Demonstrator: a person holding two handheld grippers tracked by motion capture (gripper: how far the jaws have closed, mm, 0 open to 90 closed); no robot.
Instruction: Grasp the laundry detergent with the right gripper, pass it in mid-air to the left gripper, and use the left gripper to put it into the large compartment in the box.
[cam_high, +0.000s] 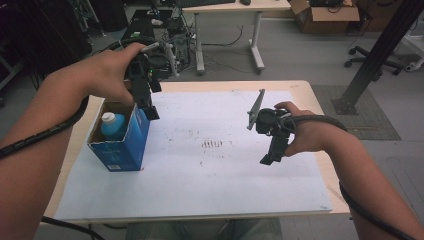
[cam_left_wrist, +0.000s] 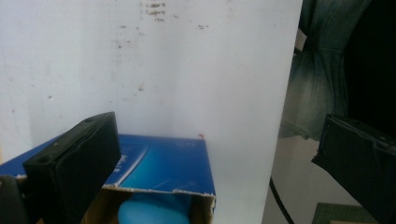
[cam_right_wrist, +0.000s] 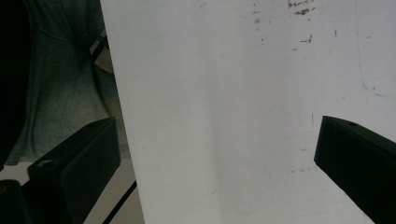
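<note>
A blue cardboard box (cam_high: 125, 150) stands open-topped on the left of the white sheet (cam_high: 215, 175). Inside it is a blue bottle (cam_high: 114, 125) with a white cap. My left gripper (cam_high: 150, 107) hangs just above the box's far right corner, open and holding nothing. In the left gripper view its jaws (cam_left_wrist: 217, 135) stand wide apart over the box (cam_left_wrist: 163, 158), with the bottle (cam_left_wrist: 154, 212) showing below. My right gripper (cam_high: 270, 155) hovers over the sheet's right side, jaws pointing down. In the right gripper view it (cam_right_wrist: 217, 133) is open, with bare sheet (cam_right_wrist: 224, 93) between the jaws.
The wooden table (cam_high: 320, 100) carries the stained sheet, with brown marks (cam_high: 212, 144) at its middle. Behind the table stand a desk (cam_high: 227, 30), a cardboard box (cam_high: 325, 15), an office chair (cam_high: 375, 60) and a black post (cam_high: 380, 50). The person's jeans (cam_left_wrist: 317, 70) lie beyond the near edge.
</note>
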